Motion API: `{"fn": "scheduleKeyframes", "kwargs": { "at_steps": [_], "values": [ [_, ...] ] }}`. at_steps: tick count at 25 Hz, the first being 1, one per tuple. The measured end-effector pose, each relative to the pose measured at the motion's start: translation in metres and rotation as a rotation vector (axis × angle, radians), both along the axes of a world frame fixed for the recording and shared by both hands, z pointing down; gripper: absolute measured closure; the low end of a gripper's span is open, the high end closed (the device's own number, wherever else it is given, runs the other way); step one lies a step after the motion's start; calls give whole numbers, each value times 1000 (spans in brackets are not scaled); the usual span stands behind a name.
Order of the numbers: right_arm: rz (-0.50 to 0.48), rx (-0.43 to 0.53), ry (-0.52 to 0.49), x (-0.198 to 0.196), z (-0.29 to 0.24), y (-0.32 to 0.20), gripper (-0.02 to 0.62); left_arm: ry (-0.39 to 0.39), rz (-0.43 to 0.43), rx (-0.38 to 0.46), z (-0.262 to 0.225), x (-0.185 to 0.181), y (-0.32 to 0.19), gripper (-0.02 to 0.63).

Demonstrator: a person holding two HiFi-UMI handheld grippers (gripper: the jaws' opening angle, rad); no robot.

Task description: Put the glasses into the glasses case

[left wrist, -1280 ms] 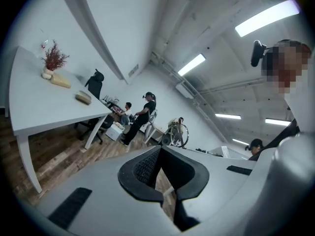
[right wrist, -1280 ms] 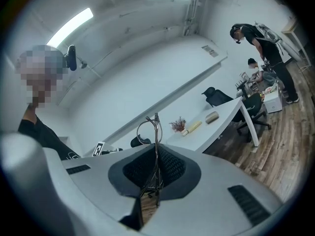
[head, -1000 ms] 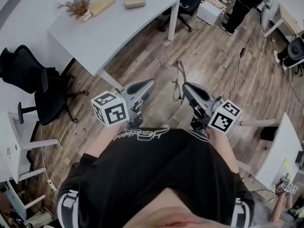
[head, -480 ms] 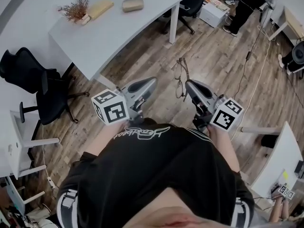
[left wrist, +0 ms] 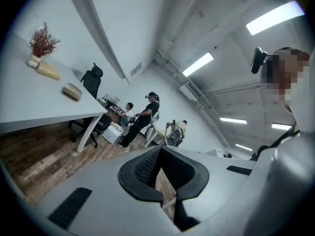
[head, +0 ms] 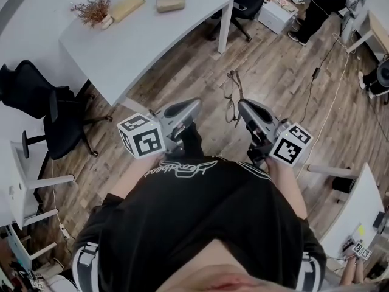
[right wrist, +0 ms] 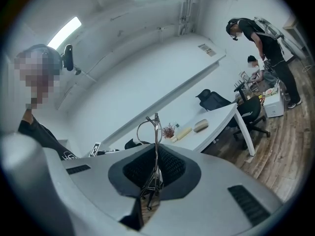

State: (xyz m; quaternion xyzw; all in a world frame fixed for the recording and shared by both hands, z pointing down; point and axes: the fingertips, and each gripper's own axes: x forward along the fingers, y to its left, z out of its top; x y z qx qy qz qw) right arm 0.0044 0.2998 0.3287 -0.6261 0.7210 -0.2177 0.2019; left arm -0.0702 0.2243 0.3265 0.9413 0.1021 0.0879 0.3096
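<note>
Progress: early. Thin wire-framed metal glasses [head: 230,95] are off every surface, pinched in your right hand-held gripper [head: 242,106] and held out over the wooden plank floor [head: 273,72]. The pick-up is done, by the look of it. The tan oval glasses case [head: 171,2] sits on the white bench [head: 152,41], well apart from the glasses, with open floor between. Left to do, as I judge it: close the gap to the bench, get the case open if it is closed, and lay the glasses inside. At this size you cannot tell whether the lid is open.

Your left hand-held gripper [head: 196,104] has its jaws drawn close together with nothing between them.

View differences:
- Head view alone shows both hand-held grippers side by side, and how far the bench is from them.
- Right gripper view alone shows the grip: the jaws are narrow, the frame [right wrist: 155,146] stands upright between the pads, and one lens rim pokes above them. The case [right wrist: 201,126] is in line beyond.
- Left gripper view shows its own jaws bare, the case [left wrist: 72,91] near the bench's edge beside a dried sprig [left wrist: 42,39], and people [left wrist: 142,117] at the room's far end.
</note>
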Motion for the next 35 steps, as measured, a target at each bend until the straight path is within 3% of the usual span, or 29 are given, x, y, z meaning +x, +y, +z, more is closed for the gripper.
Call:
{"fn": "scheduleKeyframes", "kwargs": {
  "at_steps": [10, 21, 28, 35],
  "values": [
    [17, -22, -24, 66, 5, -100, 575, -26, -1, -43, 14, 65, -103, 600],
    [40, -44, -32, 150, -7, -263, 575, -40, 24, -29, -1, 149, -265, 600],
    [17, -59, 4, 186, -12, -361, 575, -38, -27, -37, -3, 173, -363, 601],
    [-6, -48, 18, 192, -15, -415, 575, -31, -68, -20, -5, 171, -415, 600]
  ]
}}
